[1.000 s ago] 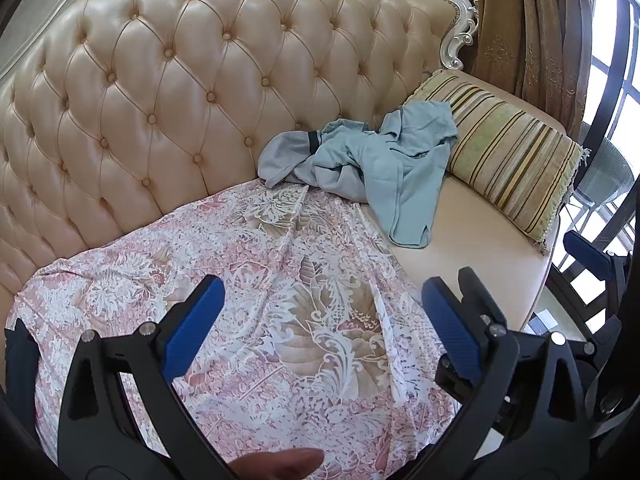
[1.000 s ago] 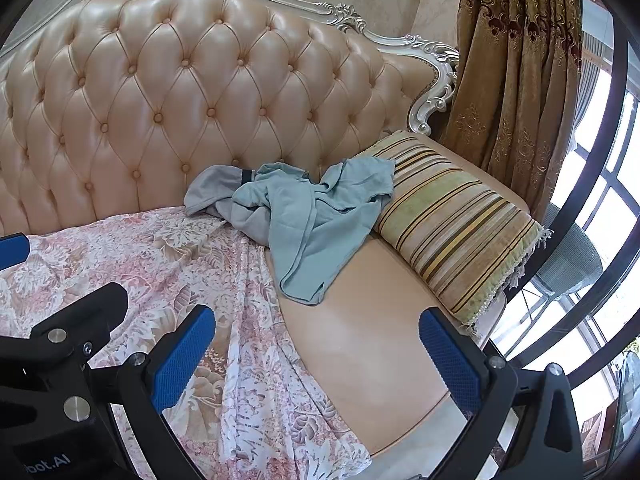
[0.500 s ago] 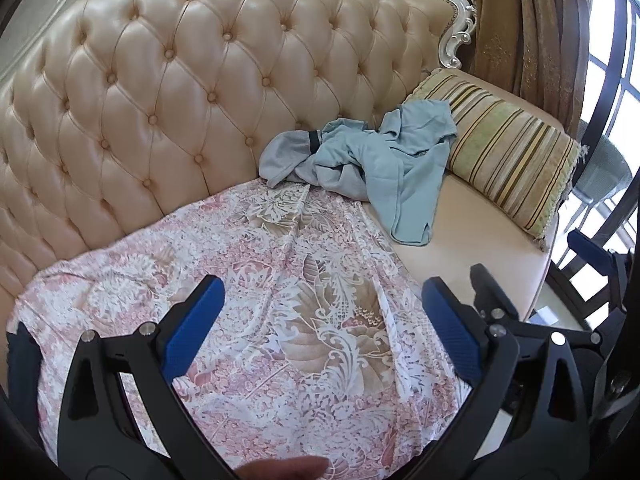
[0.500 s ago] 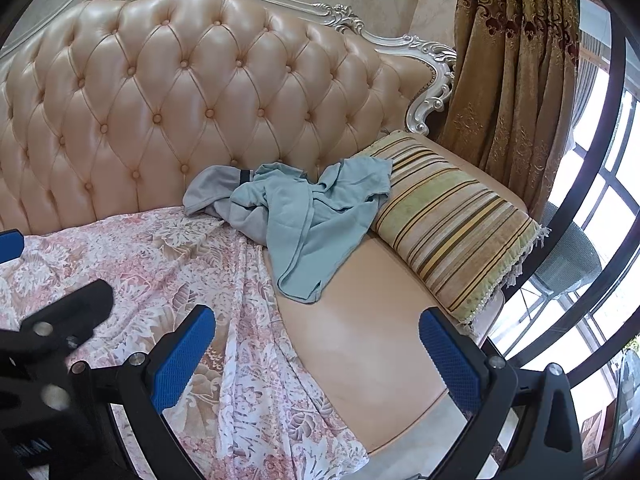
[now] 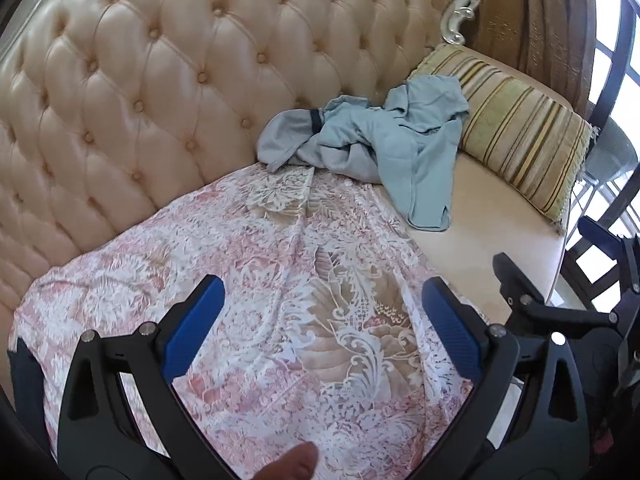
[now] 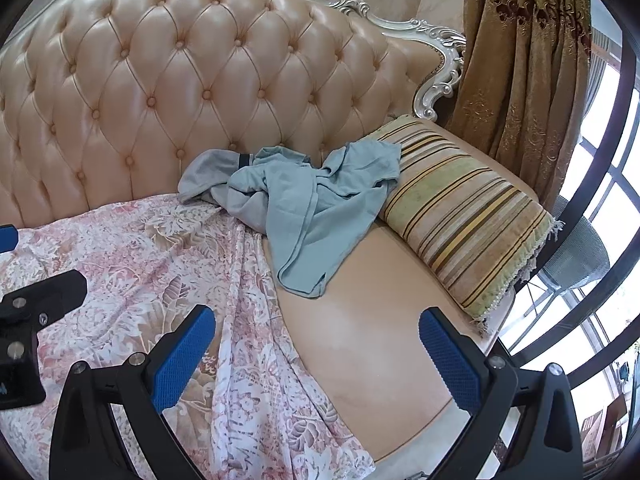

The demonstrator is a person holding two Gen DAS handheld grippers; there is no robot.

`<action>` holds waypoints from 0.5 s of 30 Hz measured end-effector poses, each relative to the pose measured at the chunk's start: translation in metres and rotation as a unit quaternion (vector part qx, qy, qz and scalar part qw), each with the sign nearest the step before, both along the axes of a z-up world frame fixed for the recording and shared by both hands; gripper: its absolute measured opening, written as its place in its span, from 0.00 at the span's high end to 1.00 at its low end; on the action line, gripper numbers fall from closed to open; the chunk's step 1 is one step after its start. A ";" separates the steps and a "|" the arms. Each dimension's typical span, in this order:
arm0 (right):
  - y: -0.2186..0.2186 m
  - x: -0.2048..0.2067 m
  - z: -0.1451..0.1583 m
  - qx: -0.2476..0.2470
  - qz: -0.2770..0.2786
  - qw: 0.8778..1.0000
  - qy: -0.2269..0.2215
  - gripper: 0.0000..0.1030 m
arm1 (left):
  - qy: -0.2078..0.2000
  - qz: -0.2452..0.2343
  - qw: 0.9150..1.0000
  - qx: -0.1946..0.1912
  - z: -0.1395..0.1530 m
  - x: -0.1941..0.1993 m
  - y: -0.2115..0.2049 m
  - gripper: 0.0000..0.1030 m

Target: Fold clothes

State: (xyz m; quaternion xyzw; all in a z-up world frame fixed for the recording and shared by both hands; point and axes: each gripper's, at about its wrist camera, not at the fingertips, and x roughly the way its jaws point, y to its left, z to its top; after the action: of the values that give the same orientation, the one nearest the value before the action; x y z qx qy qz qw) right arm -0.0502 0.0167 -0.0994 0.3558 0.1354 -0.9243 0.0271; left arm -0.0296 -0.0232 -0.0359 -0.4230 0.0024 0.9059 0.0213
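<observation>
A crumpled pale blue-grey garment [image 5: 384,148] [image 6: 308,204] lies in a heap at the back of the sofa seat, one end draped over a striped cushion [image 5: 516,132] [image 6: 460,208]. My left gripper [image 5: 320,320] hovers open over a pink floral lace cloth [image 5: 248,280] [image 6: 140,264], well short of the garment. My right gripper [image 6: 316,348] is open too, above the cloth's right edge and the bare seat, with the garment beyond its fingertips. Neither gripper holds anything. A fingertip of the person [image 5: 296,464] shows at the bottom of the left wrist view.
The tufted cream leather sofa back [image 5: 180,72] [image 6: 200,80] rises behind everything. Bare seat leather [image 6: 368,320] lies between cloth and cushion. A brown curtain [image 6: 524,52] and a dark-framed window [image 6: 608,208] stand to the right. The sofa's front edge runs near the right gripper.
Both grippers have drifted slightly to the left over the floral cloth and stay open. The garment and cushion have not moved.
</observation>
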 end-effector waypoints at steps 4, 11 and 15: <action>-0.002 -0.011 -0.003 0.000 -0.001 1.000 0.004 0.00 | 0.033 -0.018 0.999 0.025 0.002 -0.008 -0.004 0.03; 0.012 -0.041 -0.037 -0.048 0.011 0.999 -0.023 0.00 | 0.041 -0.050 0.997 0.037 -0.016 -0.029 -0.008 0.01; 0.040 -0.078 -0.048 -0.166 0.018 0.985 -0.042 0.00 | 0.037 -0.041 0.998 0.044 -0.034 -0.043 -0.018 0.01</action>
State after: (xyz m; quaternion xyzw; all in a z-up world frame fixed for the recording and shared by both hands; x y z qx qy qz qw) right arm -0.1279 0.0565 -0.1475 0.3822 -0.0143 -0.9176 0.1079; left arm -0.0727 -0.0407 -0.0703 -0.3873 -0.0190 0.9185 0.0769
